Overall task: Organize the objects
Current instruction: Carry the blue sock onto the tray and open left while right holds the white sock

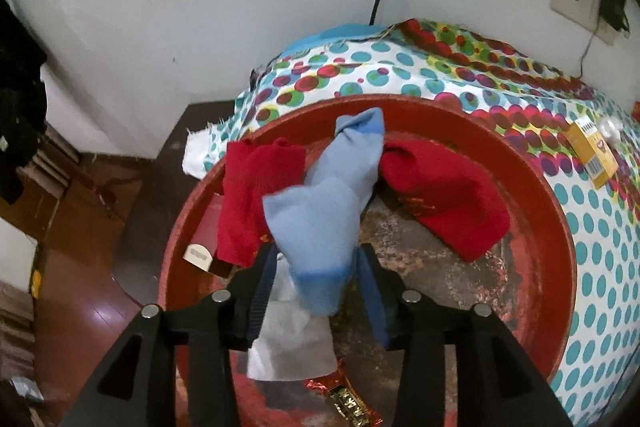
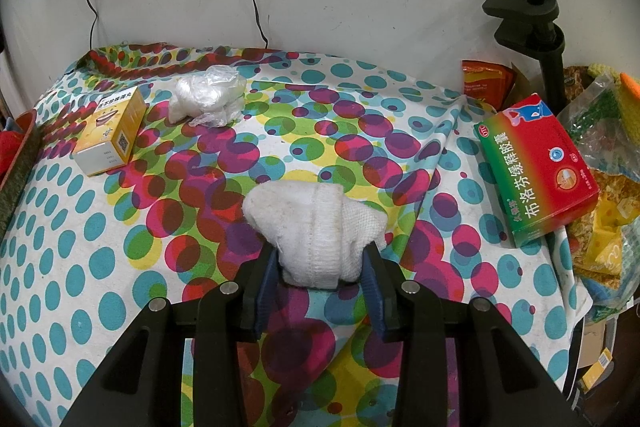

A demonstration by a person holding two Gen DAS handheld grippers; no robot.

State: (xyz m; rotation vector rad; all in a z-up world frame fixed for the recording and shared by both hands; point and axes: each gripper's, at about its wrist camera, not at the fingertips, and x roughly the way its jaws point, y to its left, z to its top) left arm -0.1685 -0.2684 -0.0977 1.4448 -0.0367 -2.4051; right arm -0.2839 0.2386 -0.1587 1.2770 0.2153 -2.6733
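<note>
While left gripper (image 1: 316, 263) clamps one blue sock (image 1: 320, 203), right gripper (image 2: 320, 263) clamps one white sock (image 2: 316, 223), two red socks (image 1: 256, 191).

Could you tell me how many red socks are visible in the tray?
2: one red sock draped at the red tray's left side, another red sock on the right. Others may be hidden under the blue sock.

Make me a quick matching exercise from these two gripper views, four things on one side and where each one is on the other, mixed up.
Things:
1. light blue sock
2. white sock
3. yellow box
4. red and green medicine box

Places:
A. on the dotted cloth, far left, beside the crumpled plastic bag
B. between the fingers of the left gripper, over the red basin
C. at the cloth's right edge
D. between the fingers of the right gripper

Pairs: 1-B, 2-D, 3-A, 4-C
</note>
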